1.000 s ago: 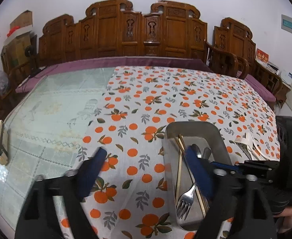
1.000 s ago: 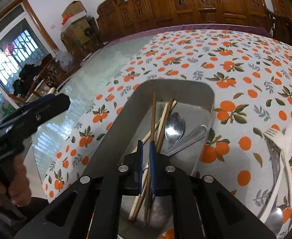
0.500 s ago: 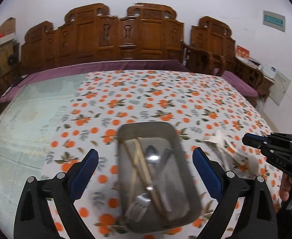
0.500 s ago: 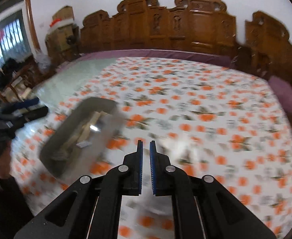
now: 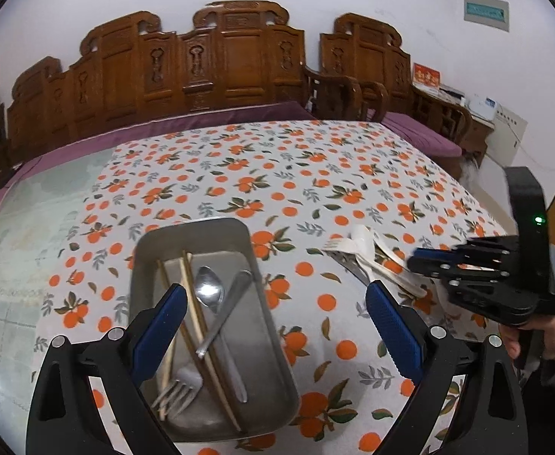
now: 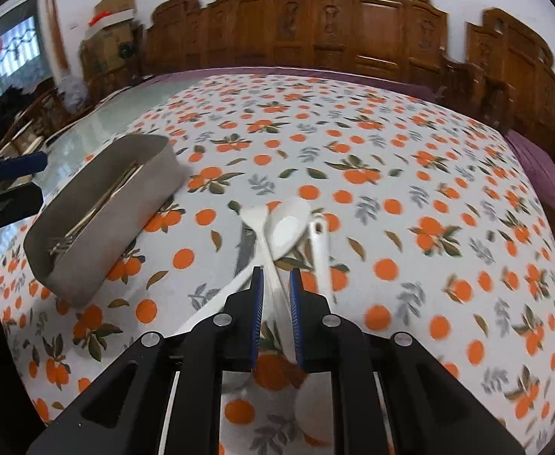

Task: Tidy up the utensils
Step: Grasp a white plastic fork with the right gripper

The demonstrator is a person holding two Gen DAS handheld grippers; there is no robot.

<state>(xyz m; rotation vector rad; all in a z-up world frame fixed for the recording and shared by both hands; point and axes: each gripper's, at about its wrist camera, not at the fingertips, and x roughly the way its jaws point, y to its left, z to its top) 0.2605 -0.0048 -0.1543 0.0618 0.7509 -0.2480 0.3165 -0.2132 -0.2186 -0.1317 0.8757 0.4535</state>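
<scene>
**Right gripper shifted from tray to loose white utensils**

Tablecloth carries the metal tray, holding chopsticks, spoon and fork. White utensils lie just beside it. Left gripper hangs wide open, empty. Right gripper jaws are opening, nearly closed, gripping nothing.

Carved wooden chairs (purple cushions)
</scene>
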